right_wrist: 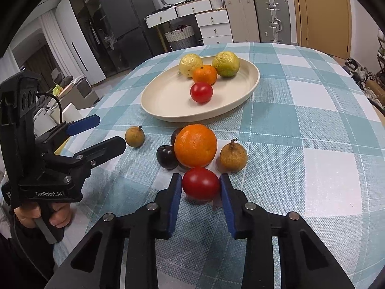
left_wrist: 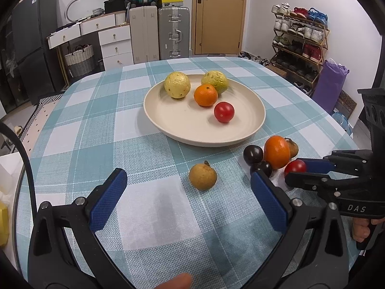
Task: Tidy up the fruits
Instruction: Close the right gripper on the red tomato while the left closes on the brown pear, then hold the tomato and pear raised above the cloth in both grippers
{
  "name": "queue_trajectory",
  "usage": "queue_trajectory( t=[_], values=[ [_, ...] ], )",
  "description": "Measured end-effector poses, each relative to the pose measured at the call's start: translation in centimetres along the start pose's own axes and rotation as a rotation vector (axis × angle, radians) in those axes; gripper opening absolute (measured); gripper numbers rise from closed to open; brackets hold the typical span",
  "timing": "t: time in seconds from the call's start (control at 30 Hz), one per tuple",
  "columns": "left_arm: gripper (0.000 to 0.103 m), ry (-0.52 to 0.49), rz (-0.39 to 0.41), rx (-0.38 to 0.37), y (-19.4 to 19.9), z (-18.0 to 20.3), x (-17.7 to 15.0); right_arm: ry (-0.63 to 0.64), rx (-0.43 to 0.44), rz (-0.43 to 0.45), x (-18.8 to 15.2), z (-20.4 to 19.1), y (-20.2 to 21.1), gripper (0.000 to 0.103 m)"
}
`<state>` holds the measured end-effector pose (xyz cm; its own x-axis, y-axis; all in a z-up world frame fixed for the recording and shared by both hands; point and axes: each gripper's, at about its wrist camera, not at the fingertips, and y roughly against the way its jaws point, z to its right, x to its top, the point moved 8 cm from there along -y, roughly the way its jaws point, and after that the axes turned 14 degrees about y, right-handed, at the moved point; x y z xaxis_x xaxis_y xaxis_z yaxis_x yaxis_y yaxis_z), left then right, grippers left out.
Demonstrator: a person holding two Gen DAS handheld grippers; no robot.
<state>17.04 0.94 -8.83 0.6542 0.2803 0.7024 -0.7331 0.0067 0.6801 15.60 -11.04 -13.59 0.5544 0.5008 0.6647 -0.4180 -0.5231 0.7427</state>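
Where jaws pinch red tomato [right_wrist: 201, 184], orange [right_wrist: 195, 145] touching behind.

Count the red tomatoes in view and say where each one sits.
2. One red tomato lies on the cream plate, in front of the small orange. The other red tomato is on the tablecloth between the right gripper pads. None appears hidden.

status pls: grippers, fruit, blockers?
Right gripper shut on red tomato, on the table. Left gripper open, empty. Plate holds four fruits. Large orange sits tight behind the tomato.
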Motion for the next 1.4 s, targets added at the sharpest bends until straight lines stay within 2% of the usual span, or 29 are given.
queue_trajectory(
  t=[0.2,0.37,0.47,0.57,0.63,0.73,0.83,0.97,1.2,1.4],
  values=[
    [0.103,0.000,-0.009,-0.007,0.0,0.0,-0.1,0.011,-0.008,0.002,-0.2,0.1,0.1,0.032],
    [0.101,0.016,-0.058,-0.029,-0.7,-0.1,-0.5,0.014,-0.008,0.026,0.1,0.1,1.0,0.032],
    [0.093,0.028,-0.082,-0.027,-1.2,-0.3,-0.7,0.012,-0.014,0.050,0.4,0.3,1.8,0.032],
    [0.077,0.034,-0.114,-0.031,-1.9,-0.4,-0.9,0.008,-0.024,0.065,0.7,0.6,2.4,0.032],
    [0.063,0.034,-0.130,-0.033,-2.3,-0.3,-1.0,0.004,-0.031,0.076,0.9,0.9,2.8,0.032],
    [0.056,0.035,-0.141,-0.046,-2.5,-0.3,-1.1,-0.003,-0.036,0.083,1.1,1.3,3.1,0.032],
    [0.049,0.030,-0.144,-0.059,-2.5,-0.1,-1.2,-0.008,-0.044,0.088,1.2,1.6,3.3,0.032],
    [0.048,0.015,-0.147,-0.069,-2.5,0.3,-1.2,-0.010,-0.044,0.088,1.1,1.7,3.4,0.032],
    [0.025,0.014,-0.159,-0.077,-2.6,0.4,-1.4,-0.006,-0.046,0.097,1.2,1.7,3.5,0.032],
    [0.025,0.001,-0.149,-0.089,-2.3,0.7,-1.3,-0.011,-0.048,0.085,1.0,2.0,3.4,0.032]
  ],
)
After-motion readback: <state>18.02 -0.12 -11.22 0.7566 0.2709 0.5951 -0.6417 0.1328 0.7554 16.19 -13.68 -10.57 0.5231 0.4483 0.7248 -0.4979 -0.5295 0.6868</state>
